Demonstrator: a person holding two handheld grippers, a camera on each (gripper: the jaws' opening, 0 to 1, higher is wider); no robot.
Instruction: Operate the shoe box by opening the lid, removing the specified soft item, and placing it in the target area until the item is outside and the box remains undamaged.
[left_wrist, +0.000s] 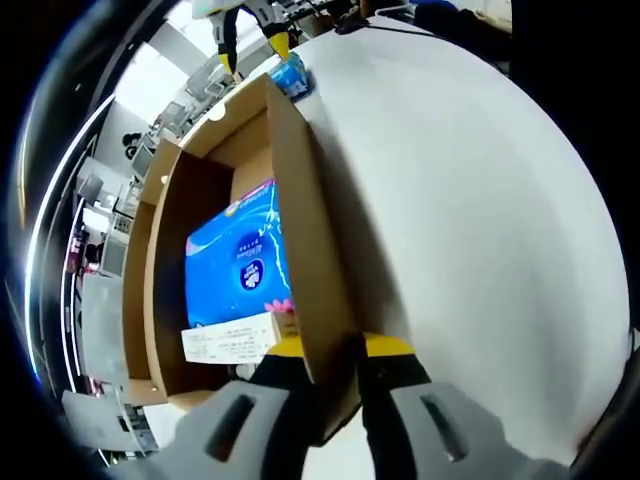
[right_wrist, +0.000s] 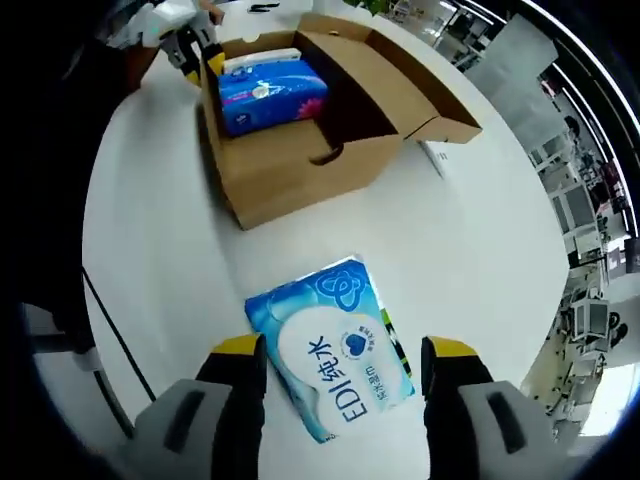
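Fingers of the left gripper (left_wrist: 335, 385) pinch the near side wall of the brown shoe box (left_wrist: 300, 240), one finger inside the box and one outside on the table (left_wrist: 470, 200). In the left gripper view the wall runs away from the camera toward the far end, and inside lies a blue tissue pack (left_wrist: 240, 262), its long axis along the box, with a white label strip (left_wrist: 228, 342) at its near end. At the far end of that wall a second blue-and-white soft pack (left_wrist: 291, 77) lies on the table, between the yellow-tipped fingers of the right gripper (left_wrist: 252, 38).

Right gripper (right_wrist: 340, 375) fingers stand spread apart, one on each side of that soft pack (right_wrist: 335, 350), which lies flat on the white table (right_wrist: 480, 250) outside the box; whether they touch it I cannot tell. Its long axis runs slantwise, from far left to near right. Beyond it the shoe box (right_wrist: 300, 165) stands open, lid (right_wrist: 410, 75) folded back to the right, the tissue pack (right_wrist: 270, 92) inside, and the left gripper (right_wrist: 190, 45) at its far left wall.
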